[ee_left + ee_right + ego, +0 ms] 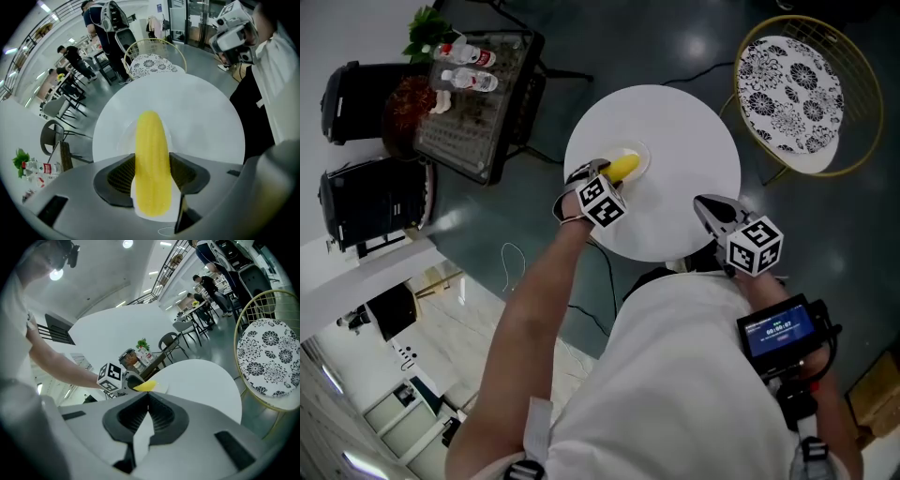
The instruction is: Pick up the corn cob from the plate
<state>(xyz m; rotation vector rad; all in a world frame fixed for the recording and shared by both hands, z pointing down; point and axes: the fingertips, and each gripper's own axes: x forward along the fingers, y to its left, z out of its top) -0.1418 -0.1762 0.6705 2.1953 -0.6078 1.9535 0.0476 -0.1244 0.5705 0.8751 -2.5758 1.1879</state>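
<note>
Between jaws of left claw (153, 165), one corn cob (150, 136).

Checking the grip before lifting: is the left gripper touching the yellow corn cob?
Touching. The left gripper view shows the left gripper clamping both sides of the yellow corn cob, with no gap.
</note>
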